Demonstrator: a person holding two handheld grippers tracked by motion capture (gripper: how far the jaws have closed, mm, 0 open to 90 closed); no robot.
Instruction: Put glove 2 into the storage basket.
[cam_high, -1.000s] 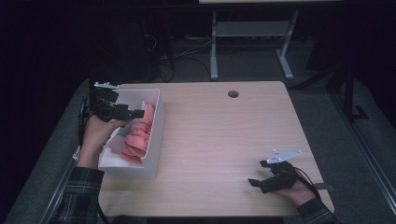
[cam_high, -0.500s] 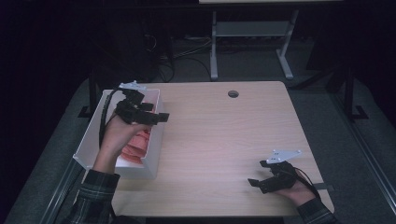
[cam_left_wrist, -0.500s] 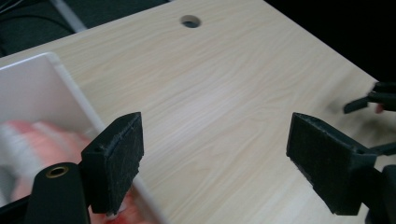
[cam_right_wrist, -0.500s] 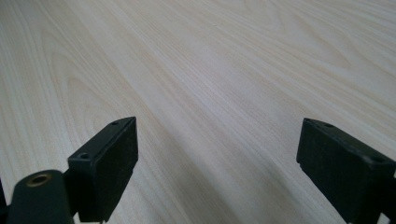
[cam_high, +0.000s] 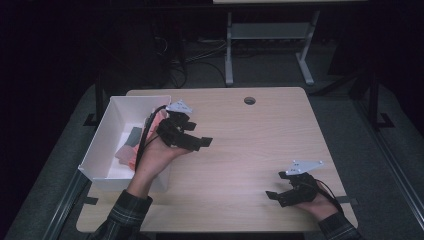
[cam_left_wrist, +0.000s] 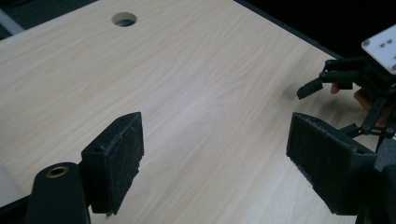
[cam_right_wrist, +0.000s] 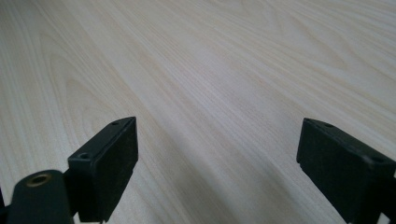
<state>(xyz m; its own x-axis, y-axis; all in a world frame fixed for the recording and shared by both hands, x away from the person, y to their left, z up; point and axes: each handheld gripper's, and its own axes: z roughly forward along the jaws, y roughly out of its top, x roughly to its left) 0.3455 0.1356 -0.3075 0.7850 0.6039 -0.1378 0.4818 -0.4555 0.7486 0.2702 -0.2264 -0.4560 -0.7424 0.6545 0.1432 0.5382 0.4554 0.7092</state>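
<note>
My left gripper (cam_high: 197, 140) is open and empty, held above the wooden table (cam_high: 240, 150) just right of a white box (cam_high: 107, 127). The box holds pink-red cloth pieces (cam_high: 127, 152) and a dark grey piece (cam_high: 134, 136). In the left gripper view its jaws stand wide apart over bare wood (cam_left_wrist: 201, 107), with the other gripper (cam_left_wrist: 348, 81) farther off at the right. My right gripper (cam_high: 277, 195) rests low near the table's front right corner, open, with nothing between its jaws. The right gripper view looks along bare wood (cam_right_wrist: 215, 84).
A round cable hole (cam_high: 249, 100) sits near the table's far edge. Dark floor surrounds the table, with a metal desk frame (cam_high: 270, 45) and cables behind it. The white box stands along the table's left edge.
My left gripper has lifted out of the white box and swung right over the table, empty. The right gripper has stayed still.
</note>
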